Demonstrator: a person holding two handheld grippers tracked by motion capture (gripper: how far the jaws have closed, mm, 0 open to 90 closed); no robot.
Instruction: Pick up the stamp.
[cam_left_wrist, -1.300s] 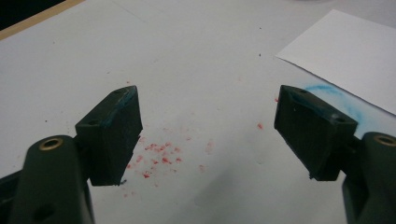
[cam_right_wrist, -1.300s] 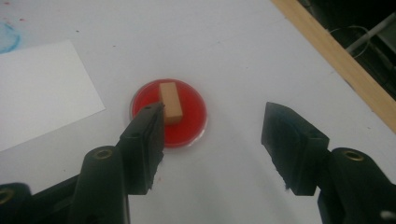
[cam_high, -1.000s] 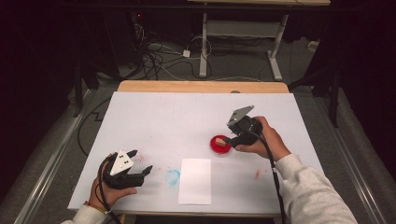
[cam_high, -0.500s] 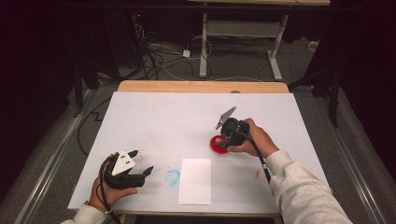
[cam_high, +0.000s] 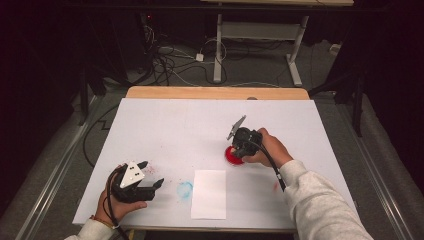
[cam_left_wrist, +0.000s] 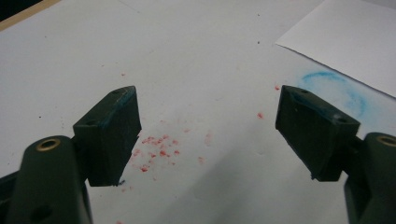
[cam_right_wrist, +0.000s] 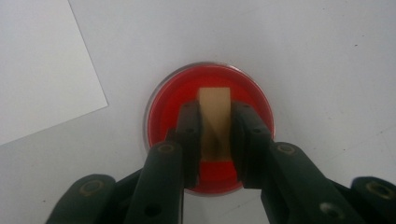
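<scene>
Clamping wood block, right hand-held gripper

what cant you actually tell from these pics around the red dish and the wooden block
- Right gripper view: the wooden block's lower end is covered by the right gripper, so contact with the red dish is unclear.
- High view: the hand hides most of the dish.
- Left gripper view: the white paper sheet is cut off by the frame edge.

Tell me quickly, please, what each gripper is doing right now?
Left gripper: open, holding nothing.
Right gripper: shut on the wooden block standing in the red dish.
</scene>
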